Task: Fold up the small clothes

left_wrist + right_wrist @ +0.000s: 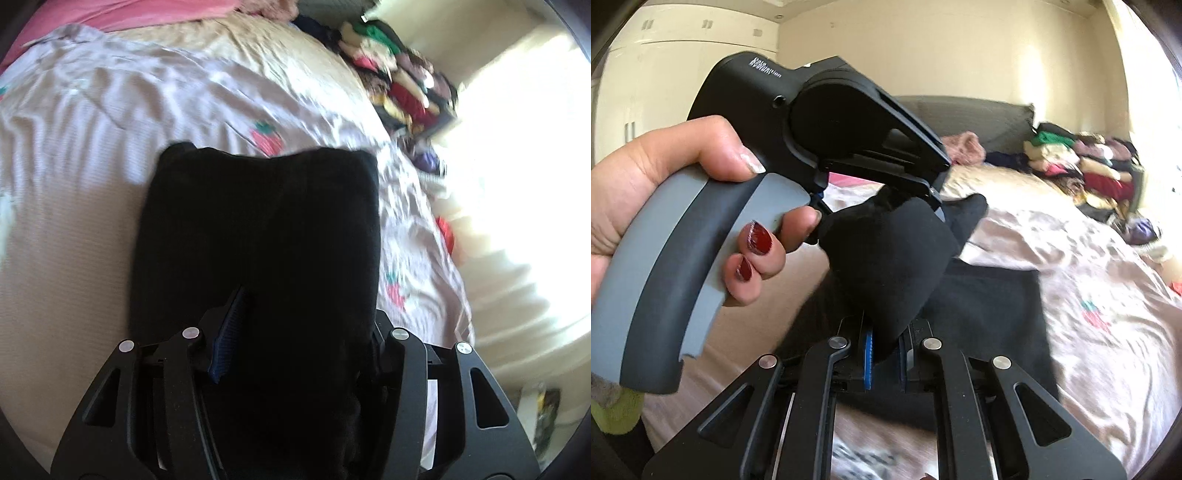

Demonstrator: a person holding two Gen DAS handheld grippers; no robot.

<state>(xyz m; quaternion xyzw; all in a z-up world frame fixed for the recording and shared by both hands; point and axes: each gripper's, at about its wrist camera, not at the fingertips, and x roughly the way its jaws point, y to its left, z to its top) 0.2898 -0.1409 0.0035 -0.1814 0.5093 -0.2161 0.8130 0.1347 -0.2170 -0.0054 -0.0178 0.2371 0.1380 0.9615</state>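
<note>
Left wrist view first: my left gripper is clenched on the near edge of the black garment, whose cloth swallows the gap between the blue pads and drapes forward over the bedspread with its strawberry print. Its far edge lies fairly straight, so I judge I am mid-fold, carrying the near edge over toward the far one. To do this well I want both held corners level, the cloth taut between them, and the edge lowered squarely onto the far hem before I let go.

Right wrist view: my left hand grips the grey handle at the left, and that tool's jaws pinch a bunched peak of the black cloth. At centre my right gripper is closed on the lower tip of the same lifted fold, pads pressed on the fabric. The rest of the garment lies flat on the bed beneath. Further right, a heap of coloured clothes sits well apart at the bed's far side. The bunching suggests slack; I should spread my two grips apart before laying down.
</note>
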